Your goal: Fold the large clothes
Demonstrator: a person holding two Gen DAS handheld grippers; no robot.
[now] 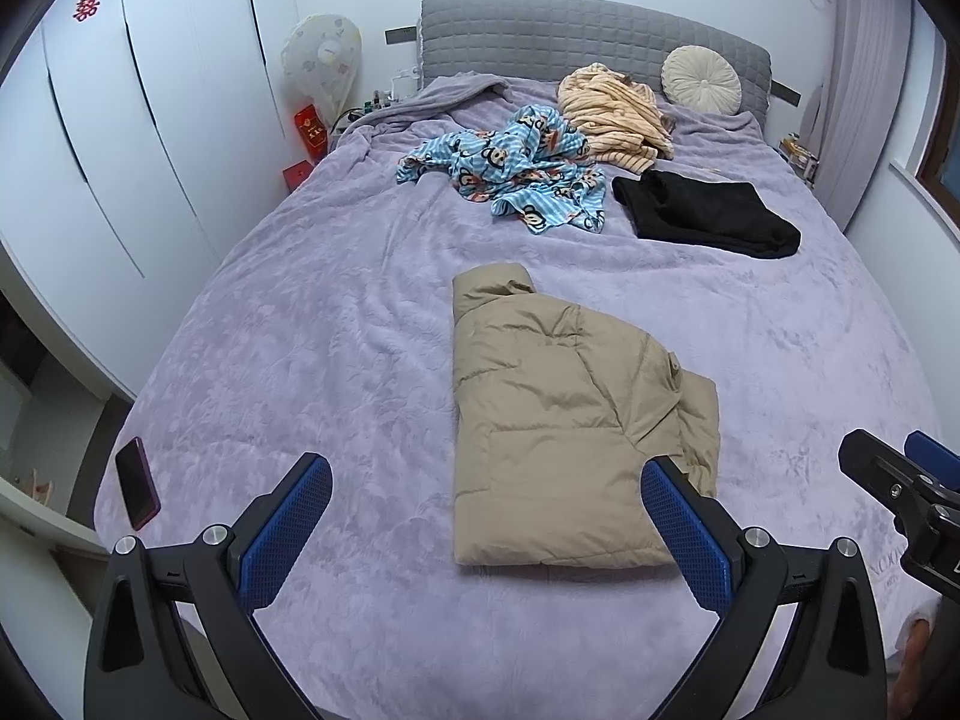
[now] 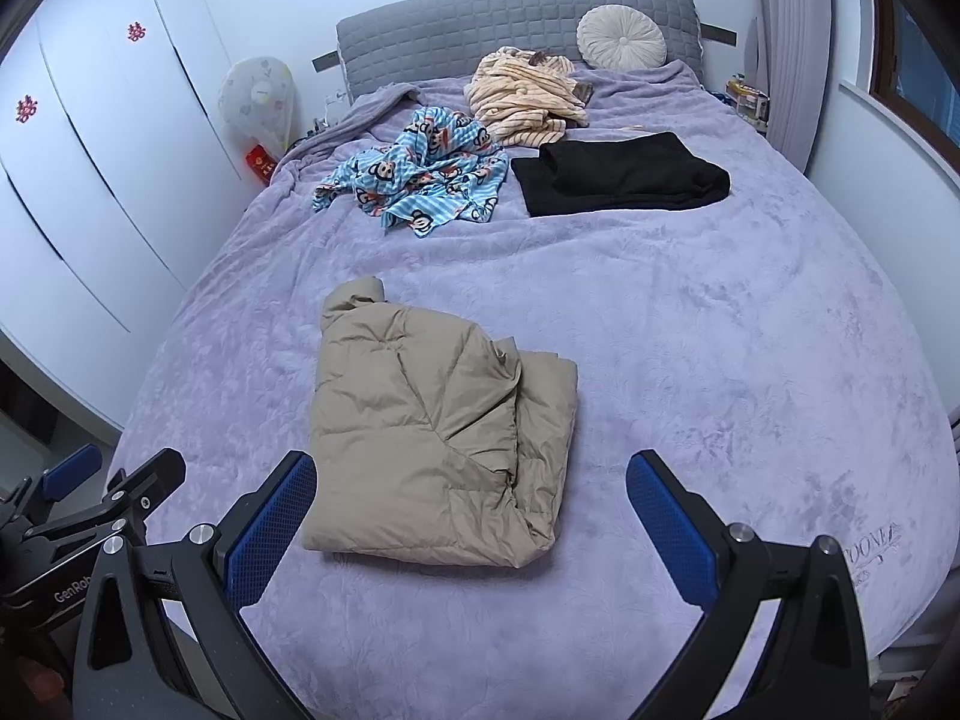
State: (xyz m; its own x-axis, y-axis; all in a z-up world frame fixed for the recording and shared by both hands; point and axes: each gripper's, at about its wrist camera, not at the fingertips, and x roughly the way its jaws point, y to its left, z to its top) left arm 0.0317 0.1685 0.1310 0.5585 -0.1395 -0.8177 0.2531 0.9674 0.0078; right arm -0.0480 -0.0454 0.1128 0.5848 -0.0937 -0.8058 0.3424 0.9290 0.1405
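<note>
Khaki and puffy, the padded jacket (image 1: 558, 420) lies folded into a thick bundle on the lilac bedspread (image 1: 300, 330), on the side of the bed away from the grey headboard (image 1: 576, 36). Both hand-held tools hang above that same end, short of the jacket and touching nothing. The left gripper (image 1: 486, 516) has its blue pads spread wide with nothing between them, and the right gripper (image 2: 471, 510) is splayed just the same, empty.

Closer to the headboard, three more garments wait: a blue cartoon-print piece (image 2: 414, 180) in a crumpled heap, a cream striped one (image 2: 528, 96) bunched just below the headboard beside a round cushion (image 2: 621, 36), and a black garment (image 2: 624, 177) lying flat and already squared off. A dark phone (image 1: 137, 483) rests on the bedspread's edge, far from the headboard, on the wardrobe (image 1: 120, 120) side.

To my eye the jacket is about done, and the trouble lies in its springiness. Padding like that wants to puff back open, and the loose flap on its right edge looks ready to lift if nothing presses it down. Reaching past it toward the headboard for the crumpled pieces, a low finger could catch the bundle and drag the fold apart. A sweep toward the wardrobe side could also nudge the phone off the bed.
</note>
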